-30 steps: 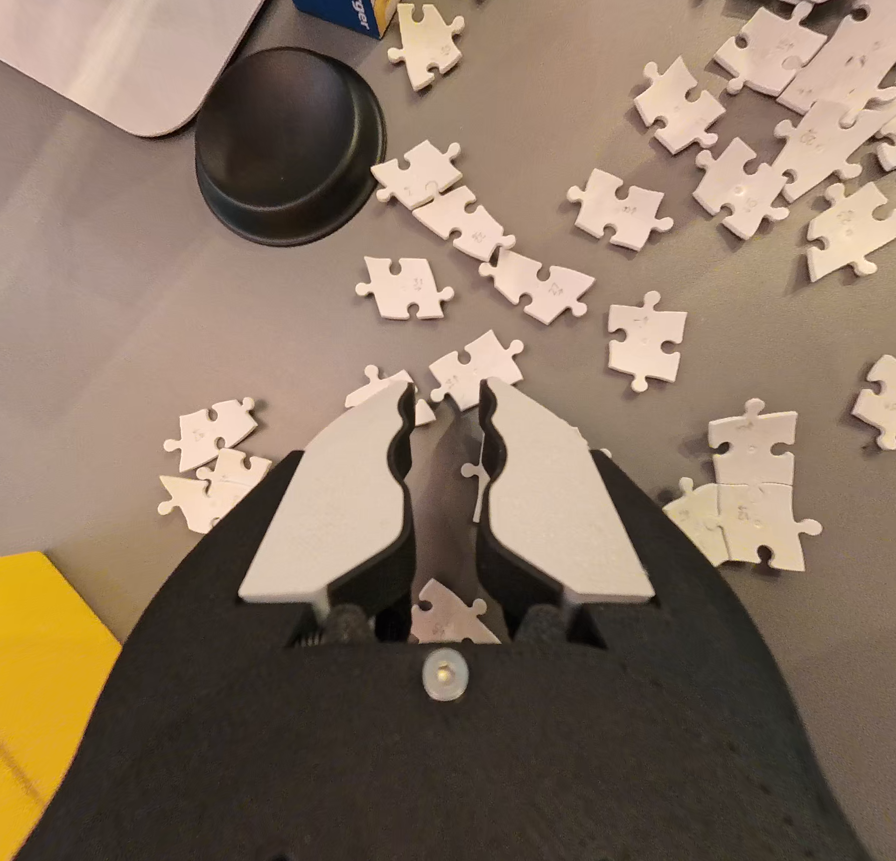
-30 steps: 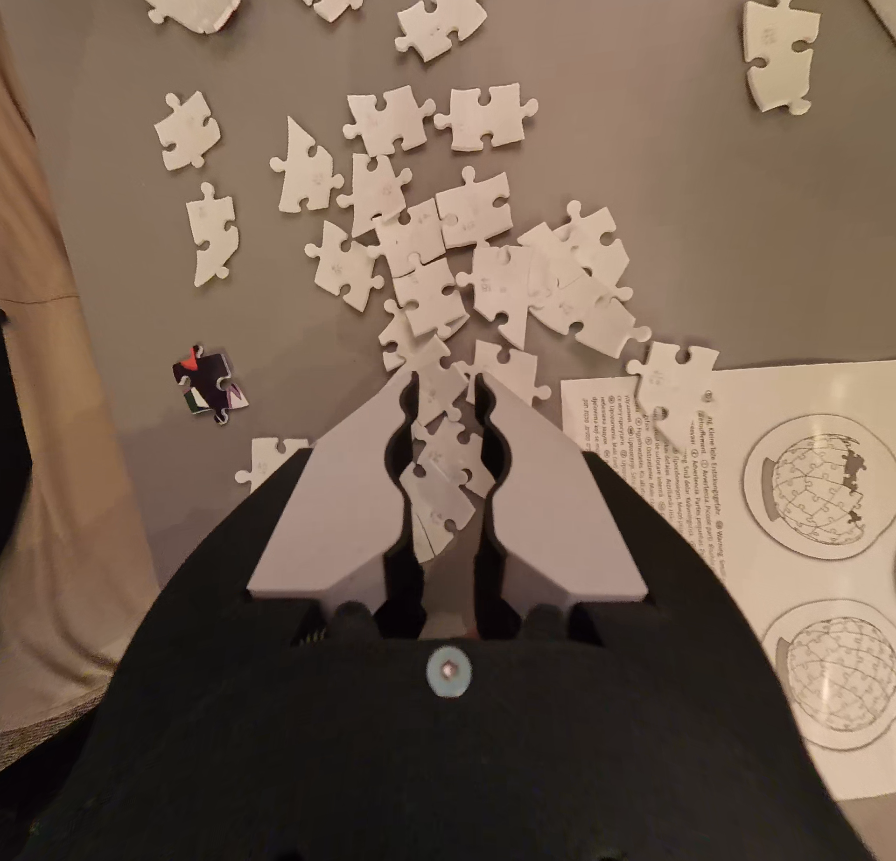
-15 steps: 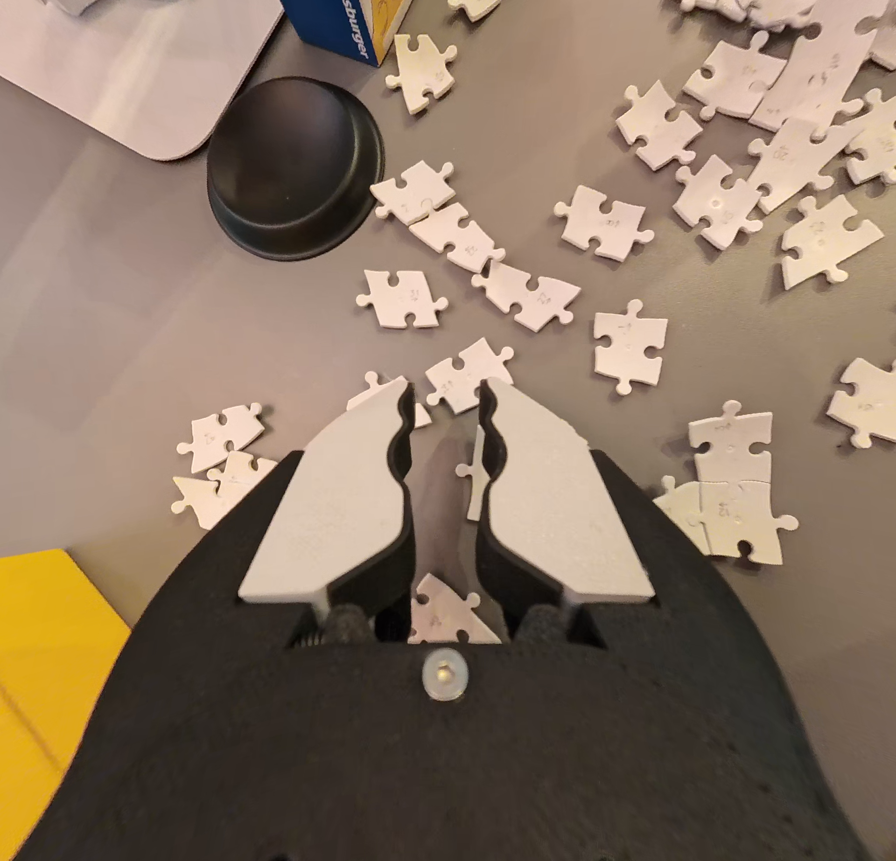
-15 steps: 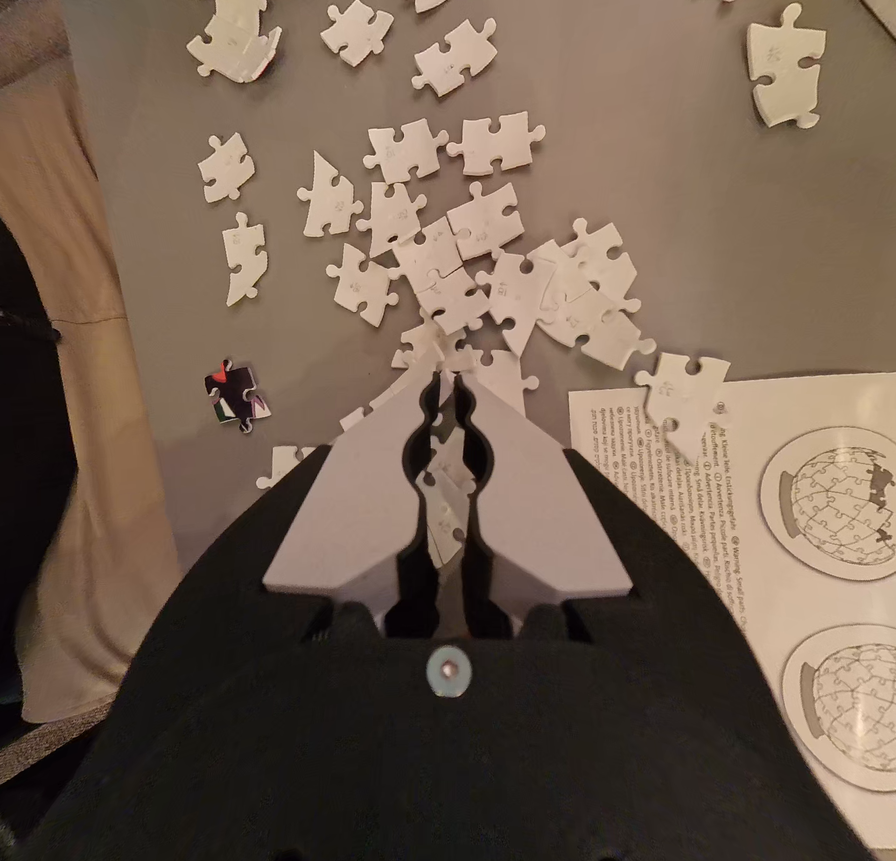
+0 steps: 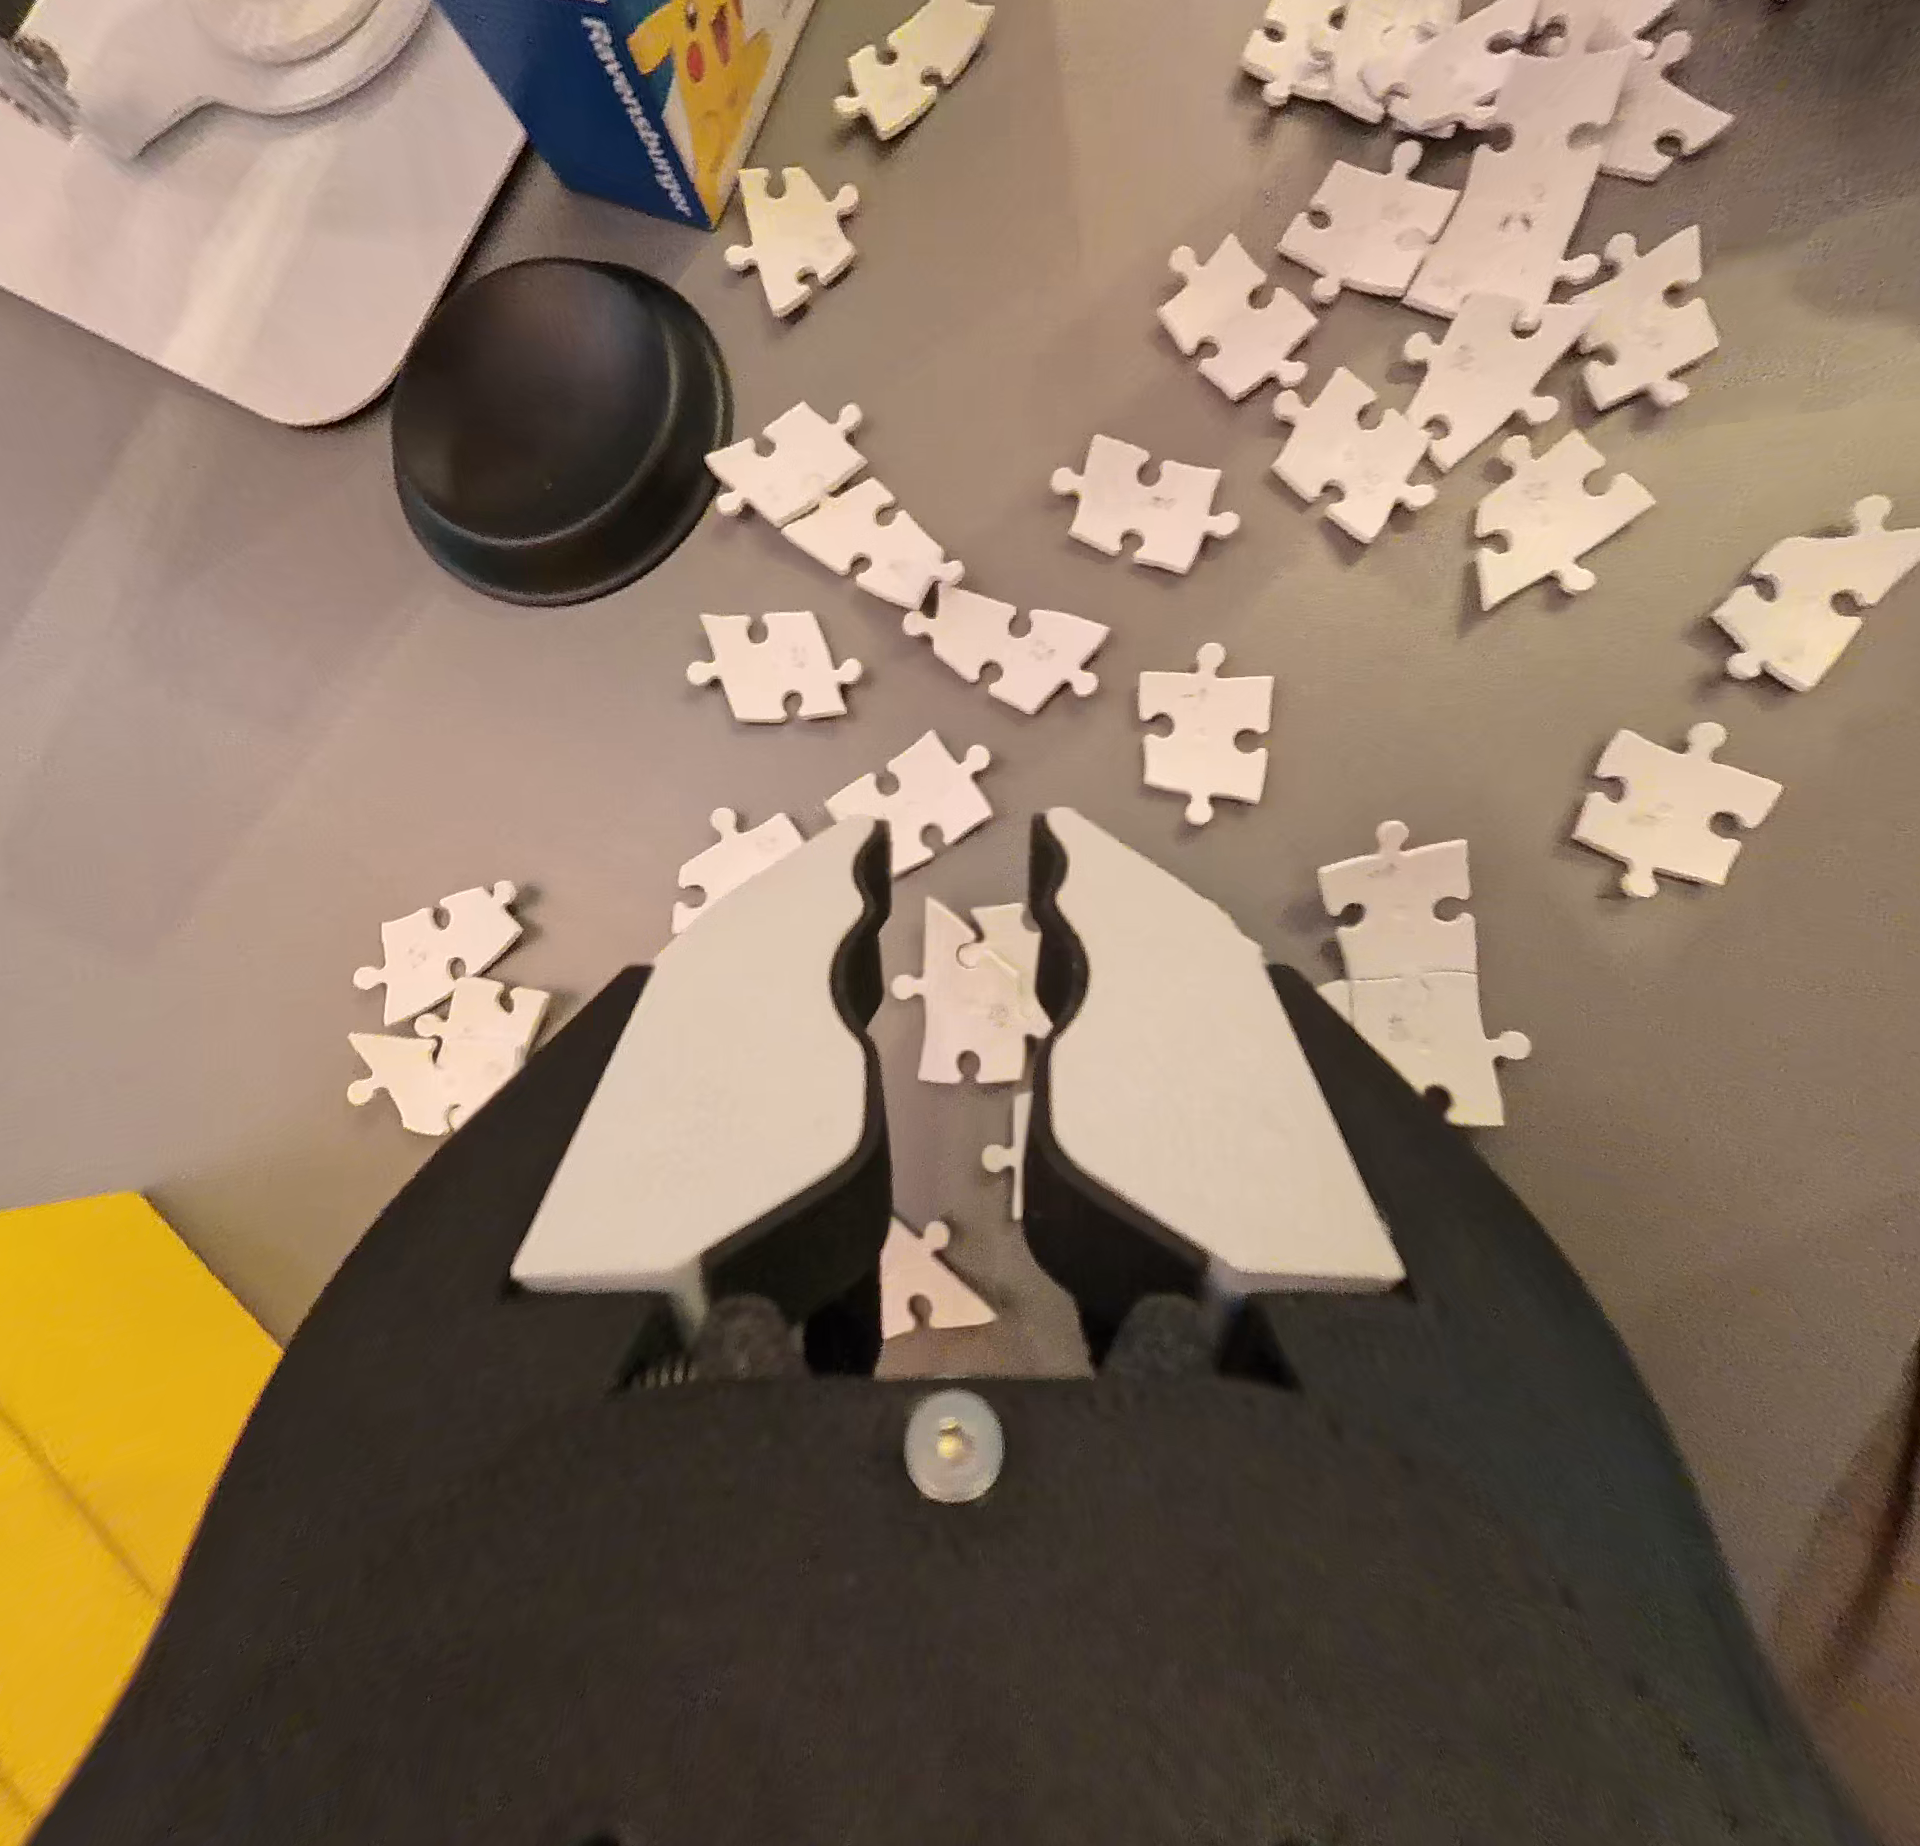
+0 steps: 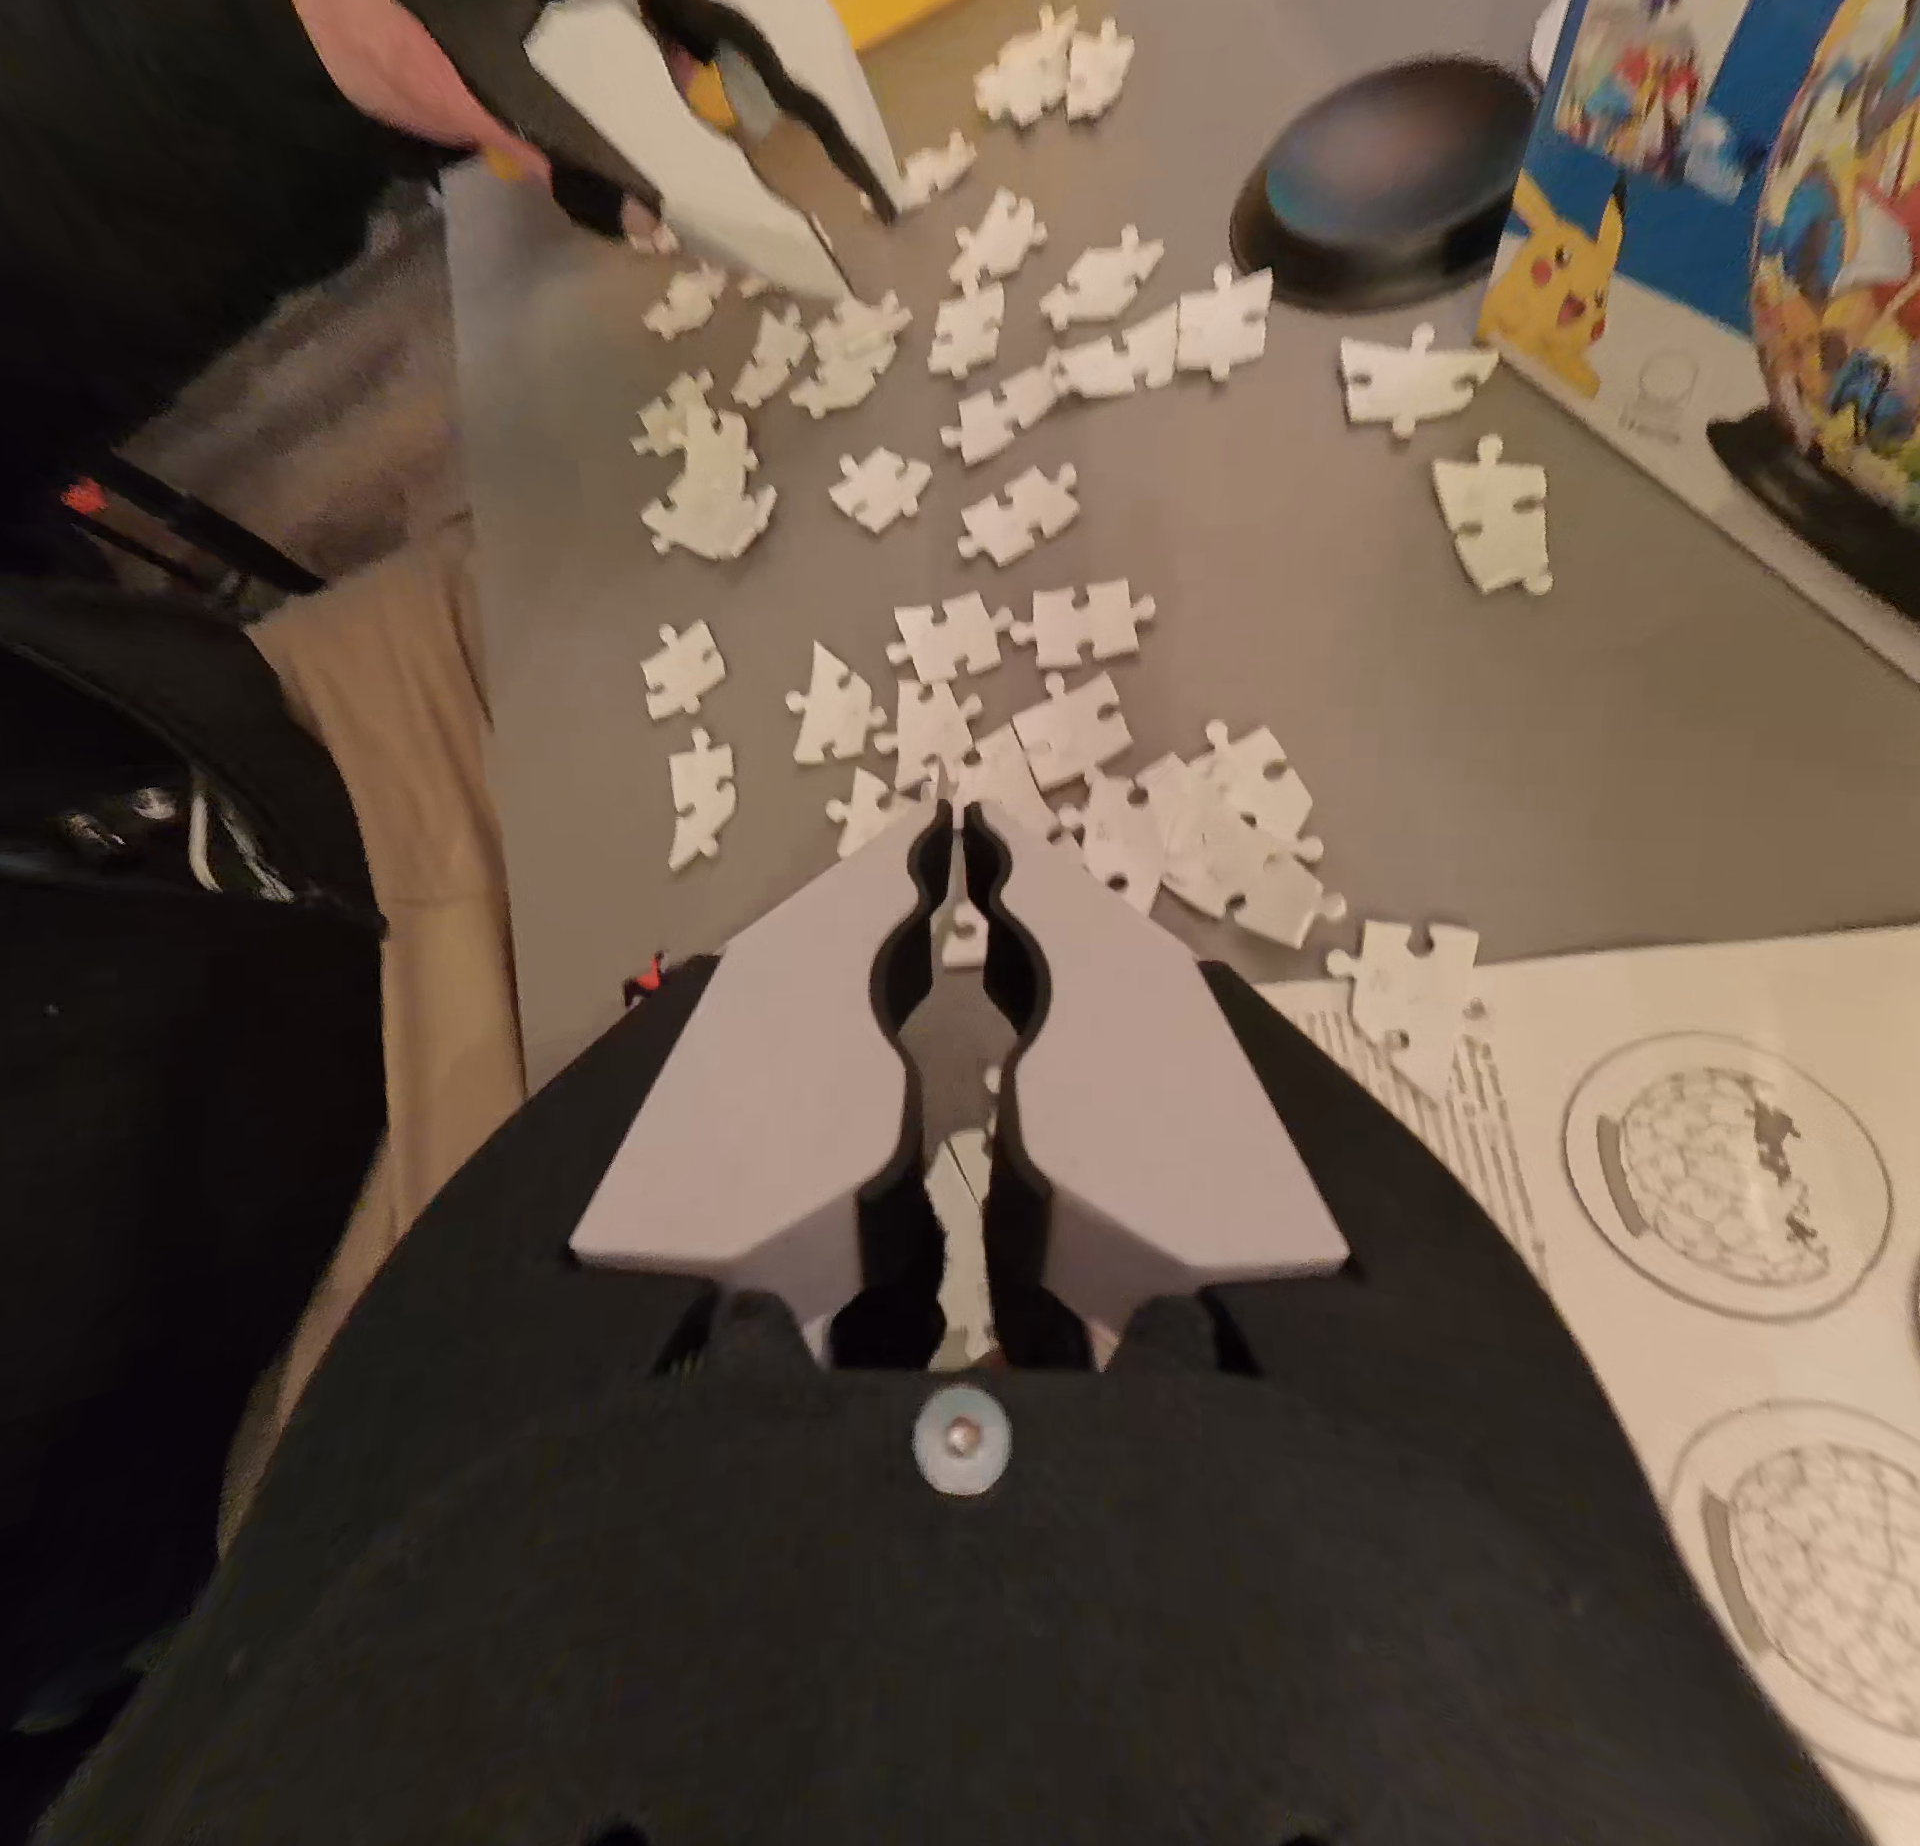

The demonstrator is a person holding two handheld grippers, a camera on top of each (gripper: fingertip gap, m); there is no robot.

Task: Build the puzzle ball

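Many white puzzle pieces [image 5: 1205, 731] lie face down on the grey table [image 5: 260, 716]. My left gripper [image 5: 958, 828] is open and empty, hovering over a small joined pair of pieces [image 5: 971, 996]. It also shows in the right wrist view [image 6: 864, 250], held in a hand [image 6: 384, 61]. My right gripper [image 6: 954, 811] has its jaws almost together on a thin white puzzle piece [image 6: 958, 1256], seen edge-on between them, above a cluster of pieces [image 6: 1070, 726].
A black round stand [image 5: 556, 435] and a blue puzzle box [image 5: 665, 40] sit at the far left, with a white plate [image 5: 260, 217] beyond. A yellow object [image 5: 94, 1381] is near left. An instruction sheet [image 6: 1662, 1173] lies right of my right gripper. A person's beige trousers [image 6: 395, 757] border the table's left edge. The left gripper's tips are roughly 20 centimetres from the right gripper's. My left tips are roughly 20 centimetres from the yellow object [image 5: 94, 1381].
My right gripper closed on a piece and tilted up, so its view now looks across the table. My left gripper lifted away from the table, still open.
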